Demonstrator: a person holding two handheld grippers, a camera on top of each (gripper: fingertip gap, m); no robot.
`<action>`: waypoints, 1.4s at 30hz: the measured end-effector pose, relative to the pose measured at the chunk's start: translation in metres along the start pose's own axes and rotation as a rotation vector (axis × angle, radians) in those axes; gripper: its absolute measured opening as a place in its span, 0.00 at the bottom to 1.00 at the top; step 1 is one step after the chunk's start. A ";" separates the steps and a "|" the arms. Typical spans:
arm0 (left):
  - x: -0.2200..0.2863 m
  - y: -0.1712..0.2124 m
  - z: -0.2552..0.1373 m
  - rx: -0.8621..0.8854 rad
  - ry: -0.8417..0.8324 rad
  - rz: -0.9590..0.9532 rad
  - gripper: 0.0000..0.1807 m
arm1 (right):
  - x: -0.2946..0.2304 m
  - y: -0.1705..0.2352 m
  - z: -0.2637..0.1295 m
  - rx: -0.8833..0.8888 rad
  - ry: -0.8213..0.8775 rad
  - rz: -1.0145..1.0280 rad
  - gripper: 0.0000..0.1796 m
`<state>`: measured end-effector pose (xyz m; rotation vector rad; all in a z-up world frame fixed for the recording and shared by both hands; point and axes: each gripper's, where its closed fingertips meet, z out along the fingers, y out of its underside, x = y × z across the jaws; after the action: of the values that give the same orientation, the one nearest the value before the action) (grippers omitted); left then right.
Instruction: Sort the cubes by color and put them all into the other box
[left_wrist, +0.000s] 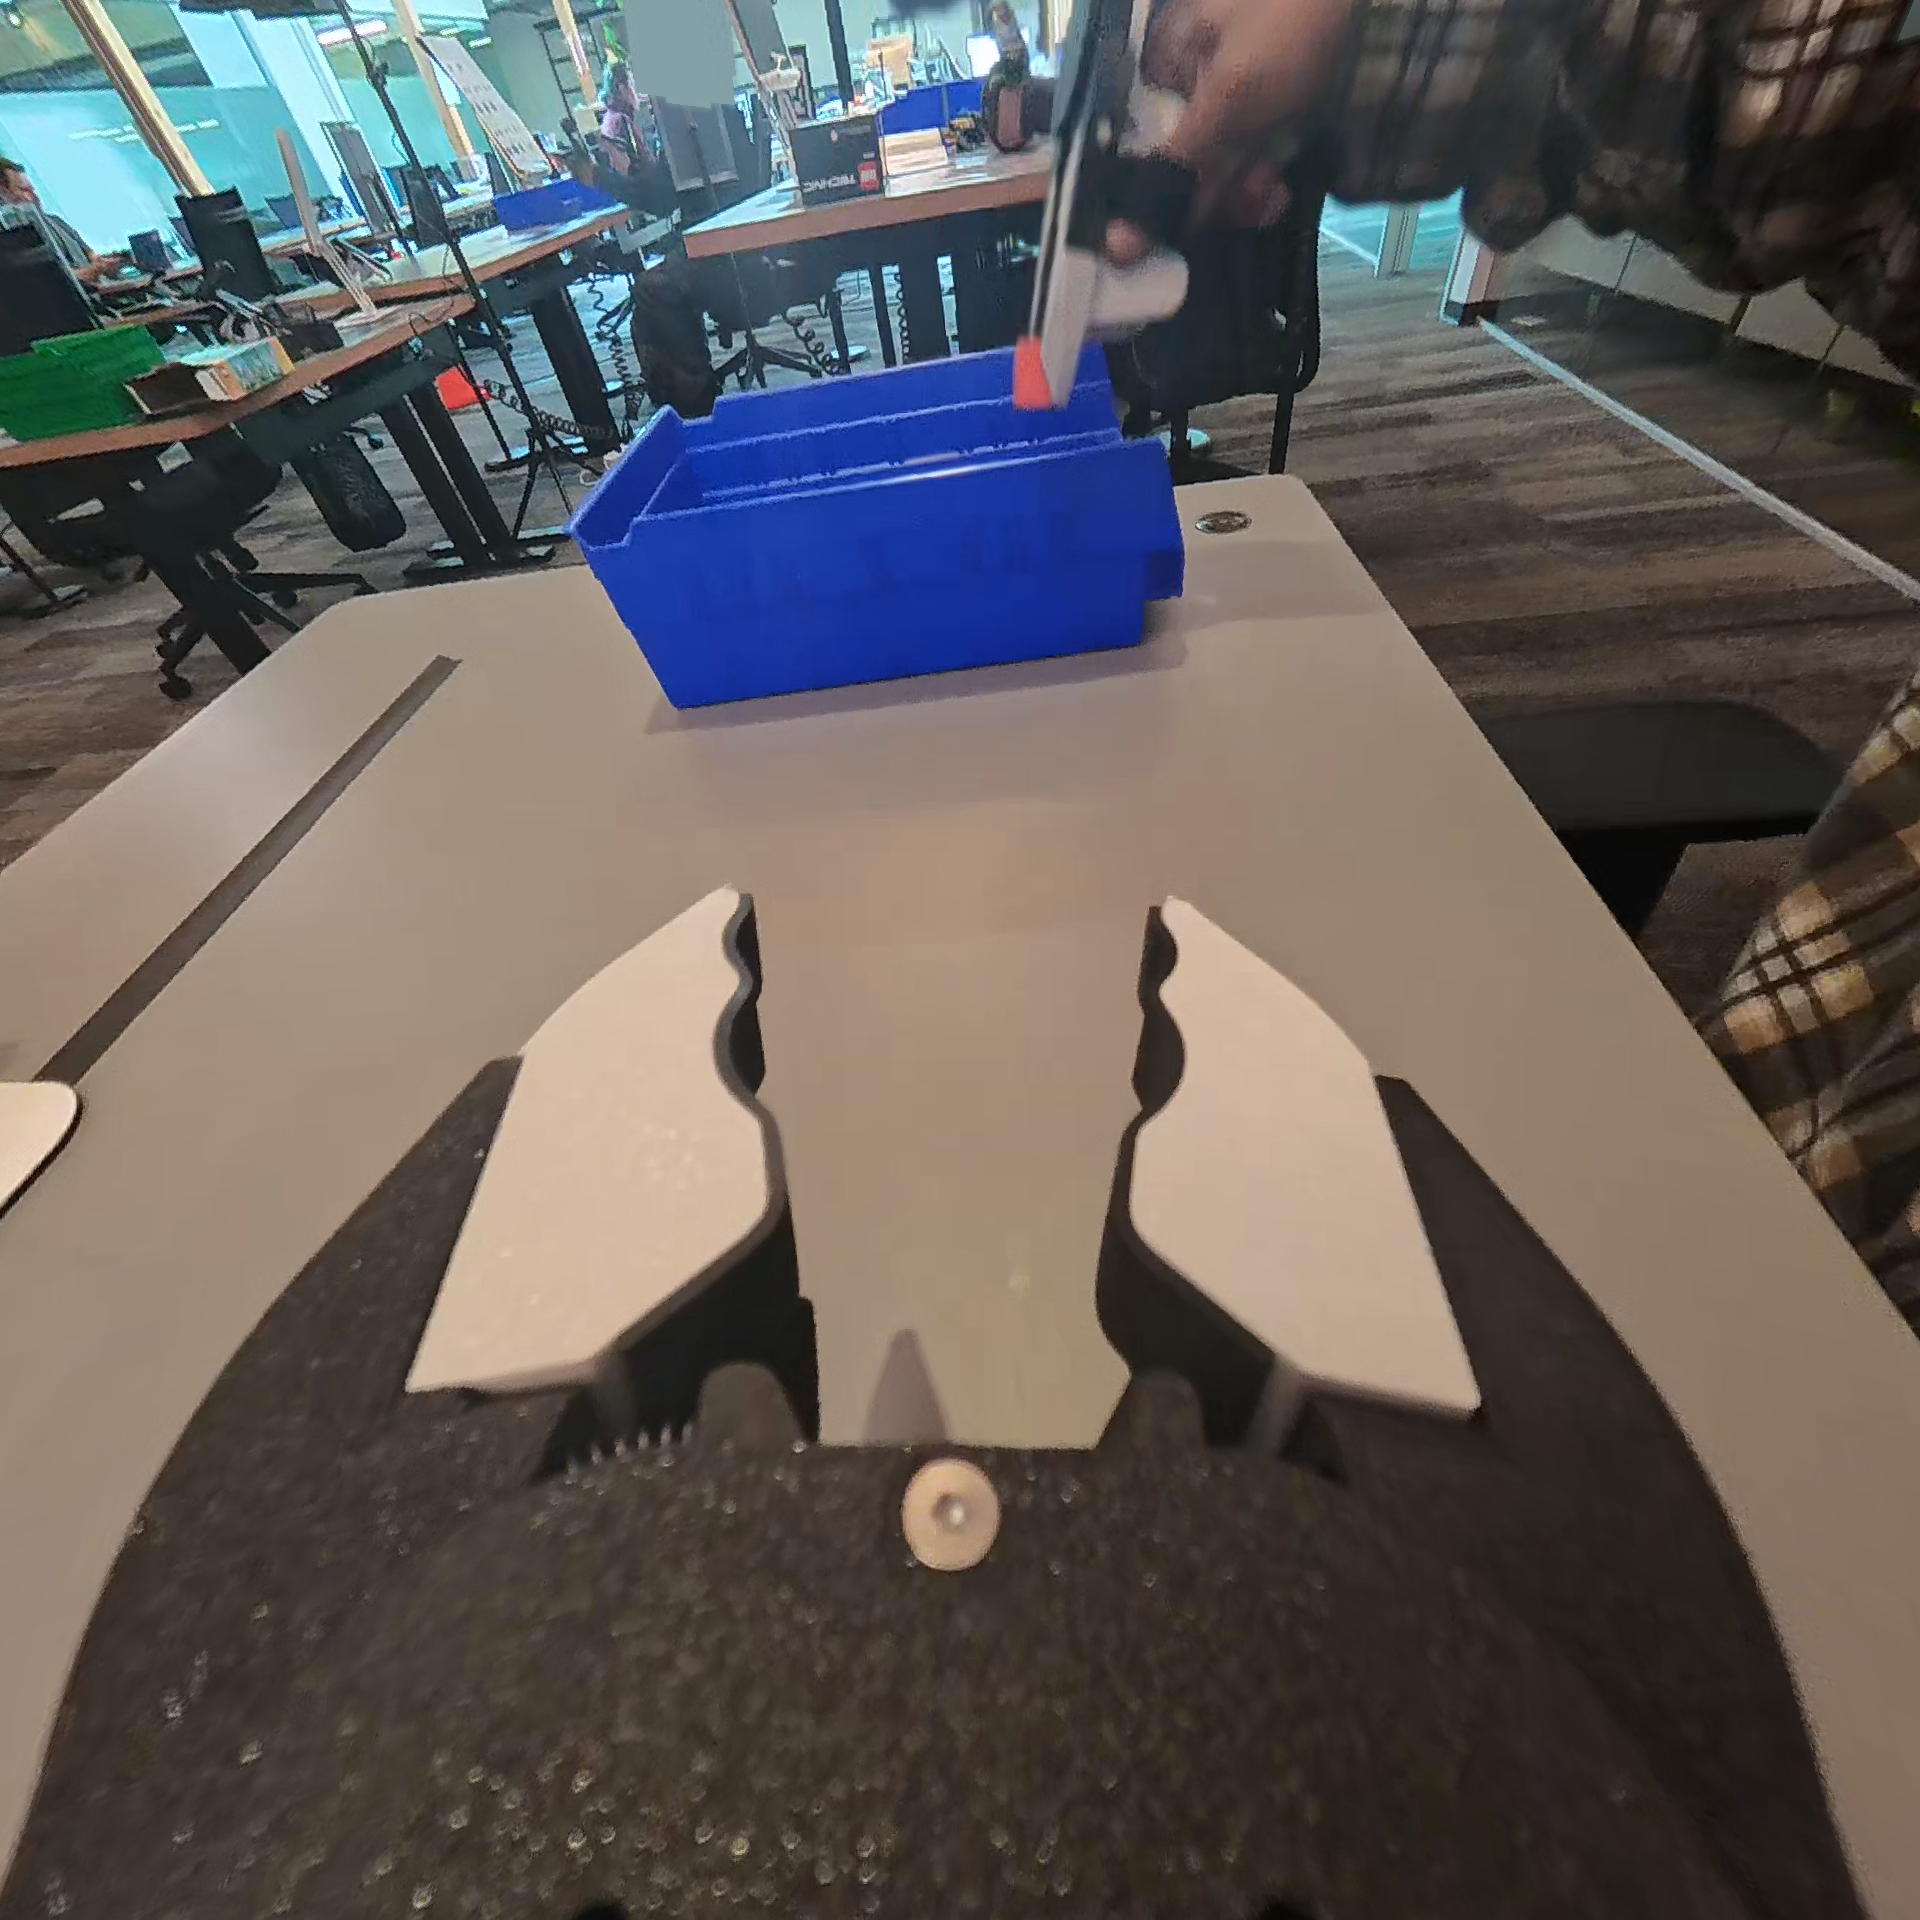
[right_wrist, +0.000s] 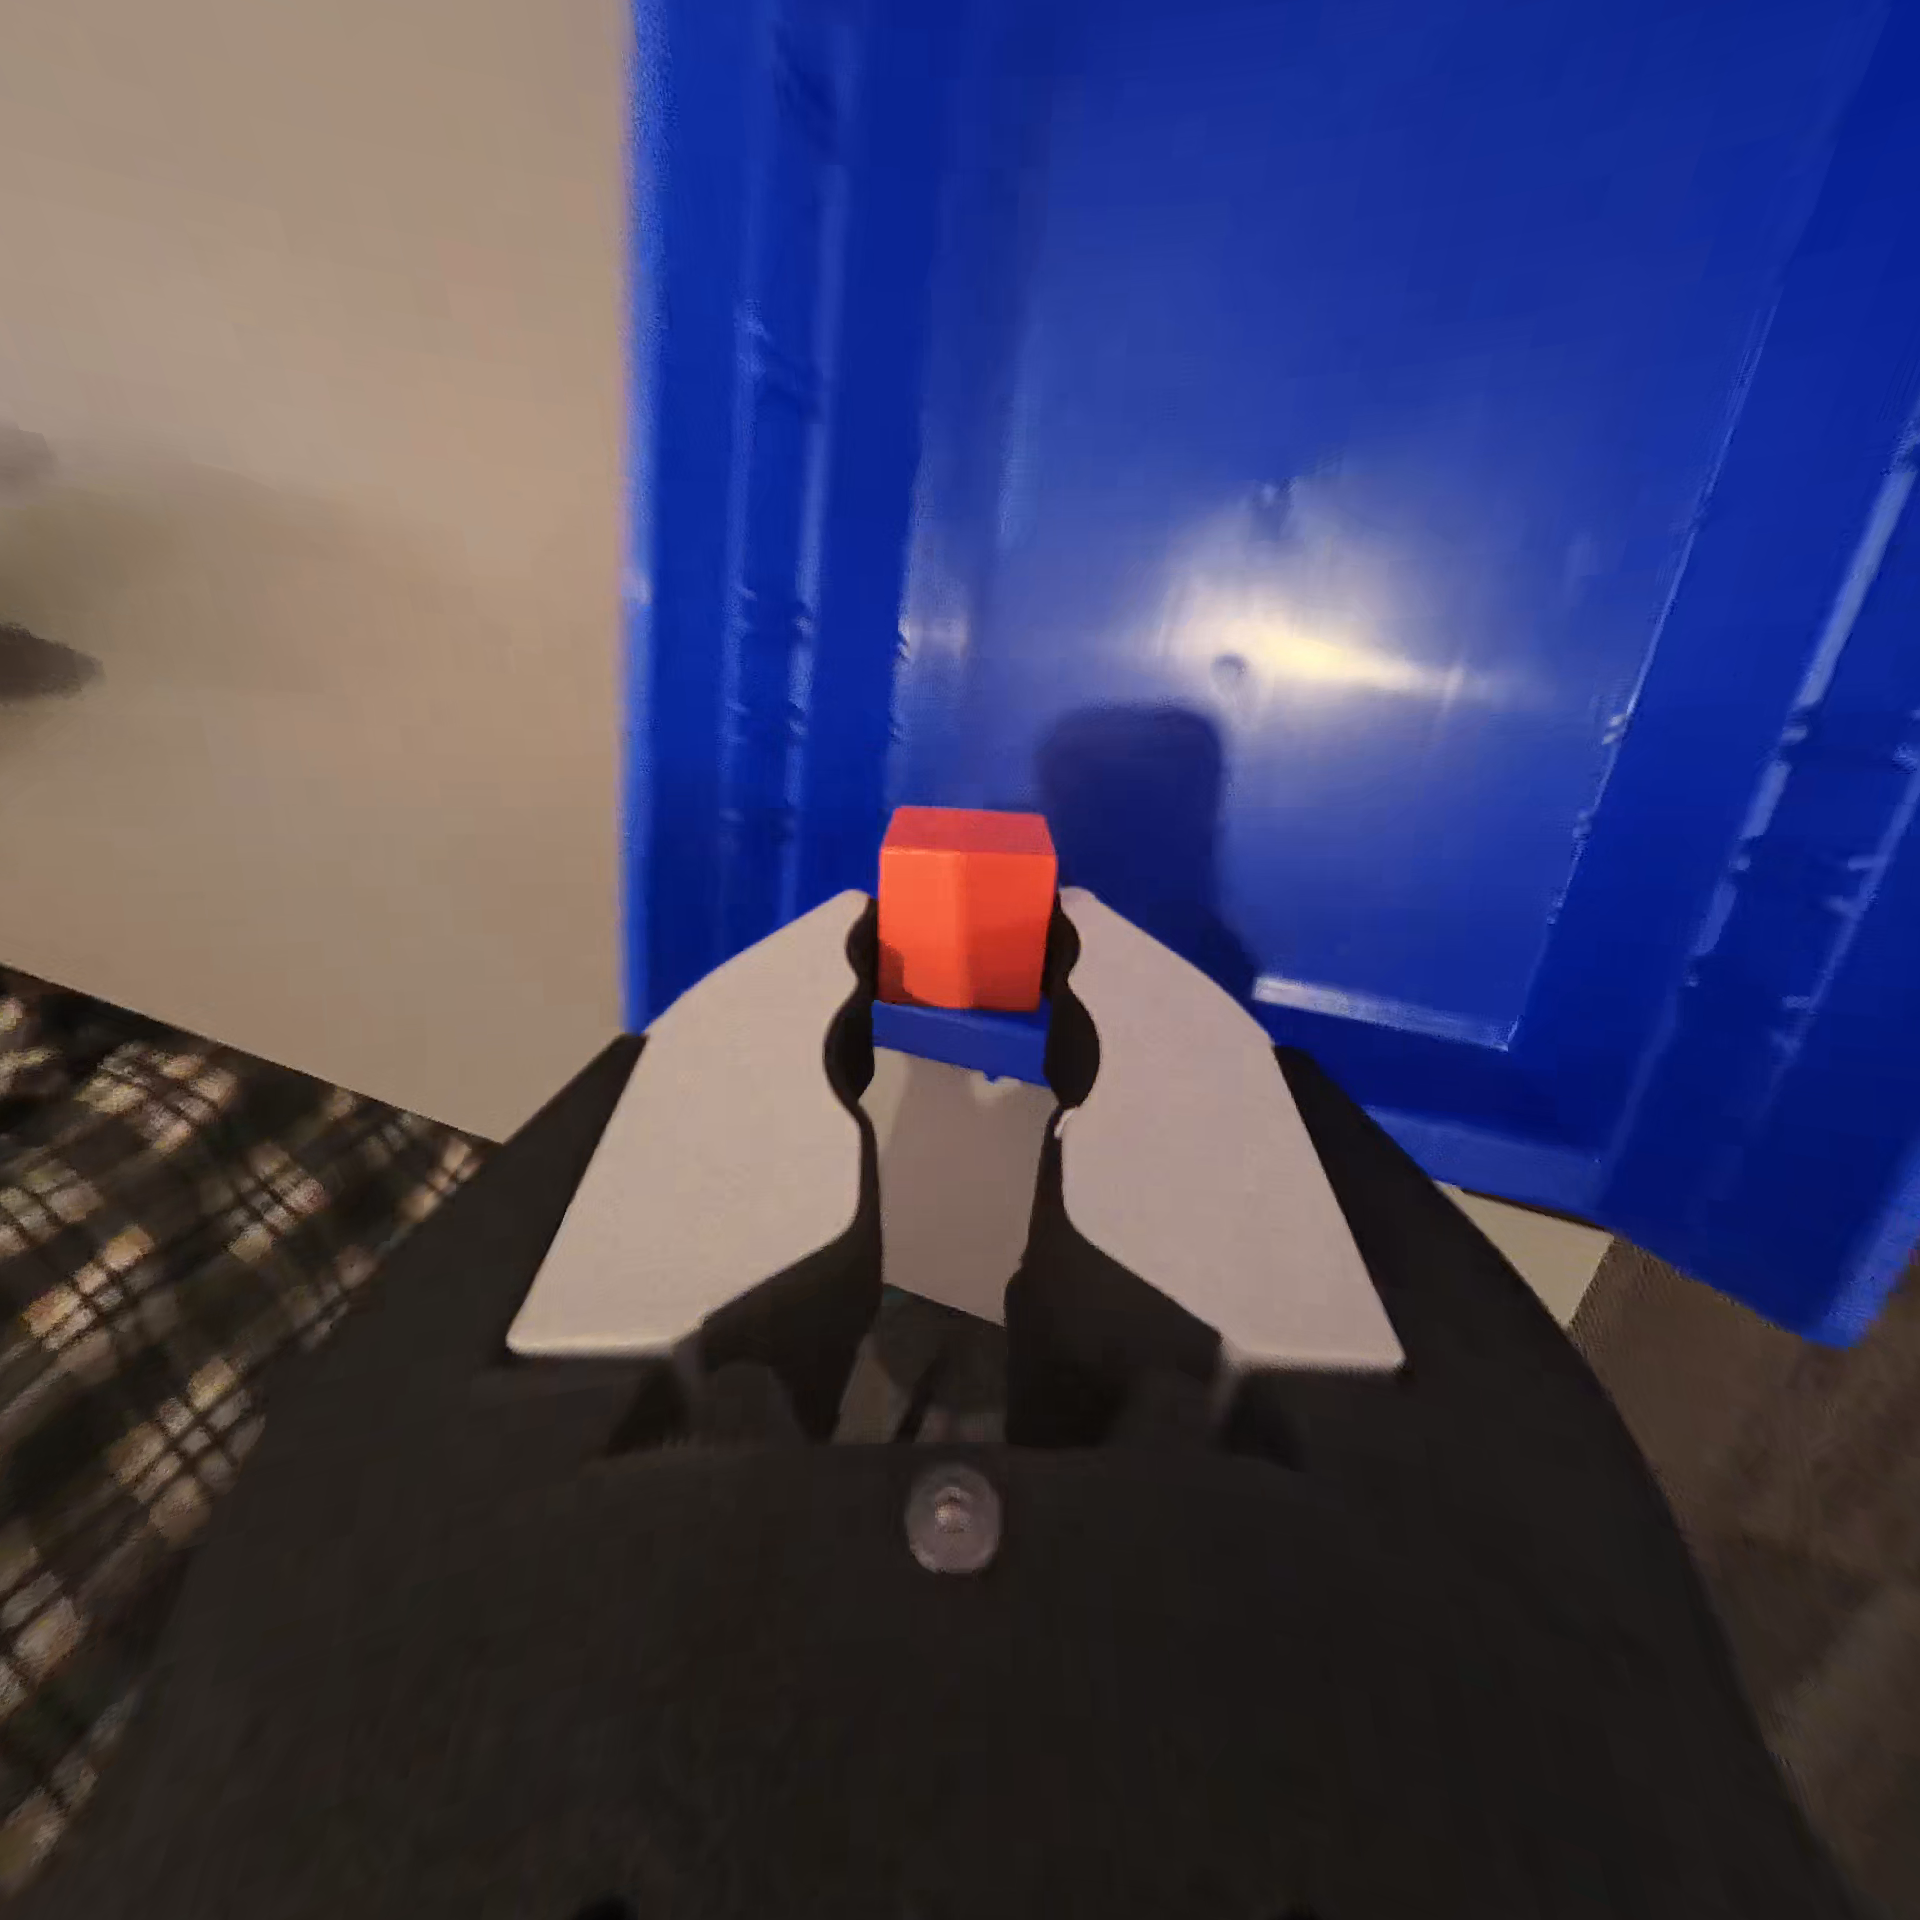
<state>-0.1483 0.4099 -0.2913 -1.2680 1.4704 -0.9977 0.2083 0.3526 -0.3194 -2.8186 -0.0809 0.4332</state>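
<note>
1. Your right tongs (right_wrist: 968, 914) are pinching the red cube (right_wrist: 961, 925) at the very tips, over the blue box (right_wrist: 1351, 520), just inside its near rim. The box floor below looks bare; no other cubes visible in it.
2. Your left tongs (left_wrist: 948, 935) are spread and empty, low over the grey counter (left_wrist: 935, 810), well back from the box.
3. The box sits toward the far edge of the counter, near its far right corner. From the left view there appear to be two nested or back-to-back blue bins; I can't tell which is the target.
4. Handling: the cube looks small, rigid, light and smooth-faced. It's held on two opposite flat faces, which is right. The tip grip is shallow, so it could twist out if bumped.
5. Obstacles: box rim and ribbed inner wall sit close to the cube, so clear them before releasing. Your plaid sleeve (left_wrist: 1662, 125) hangs above the box. Rest of the counter is no obstruction.
</note>
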 end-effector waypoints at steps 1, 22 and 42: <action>0.000 -0.002 0.003 0.004 0.004 0.000 0.37 | 0.007 0.005 0.010 -0.032 0.008 0.001 0.16; 0.004 0.007 0.007 -0.022 0.012 -0.005 0.33 | 0.003 -0.007 0.048 -0.162 -0.001 -0.031 0.30; 0.003 -0.002 -0.003 -0.009 -0.029 0.015 0.32 | -0.227 -0.147 -0.010 0.603 -0.145 -0.549 0.51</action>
<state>-0.1505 0.4069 -0.2888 -1.2711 1.4617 -0.9598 -0.0064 0.4687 -0.2029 -2.0586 -0.6225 0.4352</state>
